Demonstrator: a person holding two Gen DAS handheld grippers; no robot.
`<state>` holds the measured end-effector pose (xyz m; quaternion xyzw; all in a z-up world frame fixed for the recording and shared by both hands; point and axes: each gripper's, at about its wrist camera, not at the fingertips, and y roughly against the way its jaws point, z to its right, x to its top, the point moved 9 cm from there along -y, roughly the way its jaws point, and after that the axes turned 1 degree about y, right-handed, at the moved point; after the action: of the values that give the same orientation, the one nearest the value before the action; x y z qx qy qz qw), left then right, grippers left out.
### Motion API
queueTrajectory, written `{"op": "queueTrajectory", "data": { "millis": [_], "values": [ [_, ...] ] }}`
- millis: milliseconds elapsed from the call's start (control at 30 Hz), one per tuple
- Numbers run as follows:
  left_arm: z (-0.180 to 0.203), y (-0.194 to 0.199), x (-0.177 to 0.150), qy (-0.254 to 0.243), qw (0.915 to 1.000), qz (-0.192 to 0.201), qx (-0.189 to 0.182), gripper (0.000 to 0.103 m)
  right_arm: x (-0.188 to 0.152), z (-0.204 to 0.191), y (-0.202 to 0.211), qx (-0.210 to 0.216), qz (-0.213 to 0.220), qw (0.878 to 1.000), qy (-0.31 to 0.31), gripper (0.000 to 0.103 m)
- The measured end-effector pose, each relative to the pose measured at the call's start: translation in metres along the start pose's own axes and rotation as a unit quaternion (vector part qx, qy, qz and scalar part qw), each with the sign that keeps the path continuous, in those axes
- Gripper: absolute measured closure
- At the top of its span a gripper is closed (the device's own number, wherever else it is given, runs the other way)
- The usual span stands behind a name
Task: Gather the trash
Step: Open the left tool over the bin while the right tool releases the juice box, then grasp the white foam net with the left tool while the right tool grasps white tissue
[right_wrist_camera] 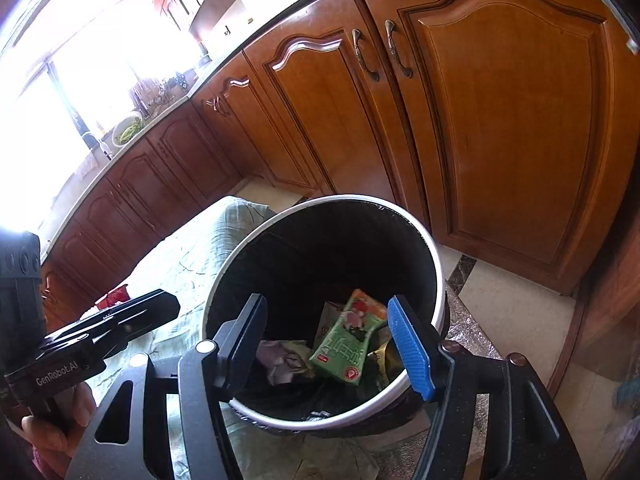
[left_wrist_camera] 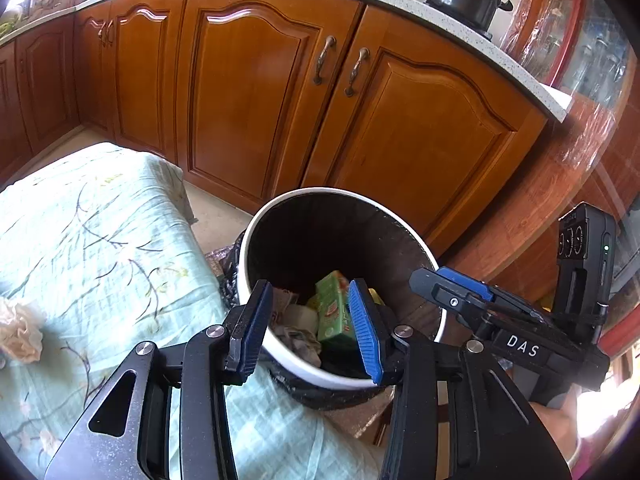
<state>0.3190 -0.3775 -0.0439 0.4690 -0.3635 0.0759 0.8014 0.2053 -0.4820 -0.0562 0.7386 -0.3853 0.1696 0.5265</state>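
The crumpled tissue (left_wrist_camera: 20, 332) lies on the cloth-covered worktop (left_wrist_camera: 120, 220), far left of my left gripper (left_wrist_camera: 308, 328), the nearer one. Both jaws hang released, empty, over the bin (left_wrist_camera: 256, 240); right gripper (right_wrist_camera: 336, 340) is farther.

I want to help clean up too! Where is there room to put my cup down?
The tablecloth is mostly bare between the crumpled tissue and the bin; put it there. Near the table's far corner lies a red wrapper. The bin's bottom is crowded: a green carton and crumpled scraps. Both open claws, left and right, hang over it.
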Motion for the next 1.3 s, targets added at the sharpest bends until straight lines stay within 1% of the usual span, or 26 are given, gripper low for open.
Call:
{"op": "queueTrajectory", "data": {
  "millis": [33, 100, 200, 333, 433, 567, 633, 667, 700, 767, 833, 900, 1000, 1133, 1200, 1267, 1300],
  "values": [
    [-0.003, 0.005, -0.002, 0.002, 1.0, 0.005, 0.001, 0.063, 0.0, -0.002, 0.002, 0.003, 0.003, 1.0, -0.002, 0.033],
    [-0.01, 0.017, -0.008, 0.009, 0.9998, 0.016, 0.006, 0.06, -0.002, -0.005, 0.007, 0.008, 0.011, 1.0, -0.009, 0.025],
    [-0.026, 0.035, -0.02, 0.025, 0.9992, 0.027, 0.012, 0.058, -0.006, -0.015, 0.015, 0.019, 0.024, 0.999, -0.017, 0.019],
    [-0.05, 0.054, -0.037, 0.05, 0.9978, 0.035, 0.027, 0.058, -0.015, -0.035, 0.022, 0.037, 0.034, 0.998, -0.022, 0.013],
    [-0.07, 0.072, -0.052, 0.07, 0.9956, 0.046, 0.041, 0.058, -0.025, -0.055, 0.023, 0.059, 0.029, 0.998, -0.017, 0.012],
    [-0.095, 0.094, -0.072, 0.094, 0.9927, 0.053, 0.055, 0.058, -0.043, -0.088, 0.019, 0.086, 0.011, 0.996, 0.003, 0.011],
    [-0.107, 0.105, -0.082, 0.103, 0.9911, 0.055, 0.064, 0.058, -0.052, -0.106, 0.014, 0.095, -0.002, 0.995, 0.02, 0.01],
    [-0.113, 0.11, -0.086, 0.107, 0.9903, 0.057, 0.069, 0.058, -0.055, -0.114, 0.012, 0.1, -0.009, 0.995, 0.027, 0.008],
    [-0.119, 0.116, -0.091, 0.11, 0.9895, 0.059, 0.073, 0.058, -0.059, -0.123, 0.009, 0.102, -0.016, 0.994, 0.035, 0.005],
    [-0.131, 0.128, -0.098, 0.114, 0.9878, 0.063, 0.084, 0.058, -0.067, -0.14, 0.005, 0.092, -0.027, 0.994, 0.05, 0.001],
    [-0.145, 0.139, -0.106, 0.122, 0.9859, 0.067, 0.093, 0.058, -0.072, -0.156, 0.0, 0.089, -0.035, 0.994, 0.061, 0.001],
    [-0.159, 0.149, -0.112, 0.132, 0.9835, 0.071, 0.101, 0.057, -0.078, -0.172, -0.004, 0.091, -0.041, 0.992, 0.074, 0.0],
    [-0.176, 0.162, -0.118, 0.147, 0.9791, 0.079, 0.117, 0.055, -0.085, -0.193, -0.008, 0.106, -0.046, 0.988, 0.106, 0.0],
    [-0.198, 0.179, -0.125, 0.162, 0.9738, 0.088, 0.133, 0.053, -0.088, -0.218, -0.011, 0.133, -0.031, 0.983, 0.126, 0.0],
    [-0.209, 0.187, -0.126, 0.169, 0.9709, 0.094, 0.141, 0.052, -0.09, -0.228, -0.014, 0.131, -0.029, 0.981, 0.137, 0.0],
    [-0.219, 0.195, -0.126, 0.177, 0.968, 0.101, 0.147, 0.052, -0.094, -0.238, -0.019, 0.138, -0.039, 0.979, 0.143, 0.0],
    [-0.224, 0.199, -0.125, 0.18, 0.9666, 0.103, 0.151, 0.051, -0.094, -0.241, -0.022, 0.132, -0.044, 0.979, 0.147, 0.0]
  ]
}}
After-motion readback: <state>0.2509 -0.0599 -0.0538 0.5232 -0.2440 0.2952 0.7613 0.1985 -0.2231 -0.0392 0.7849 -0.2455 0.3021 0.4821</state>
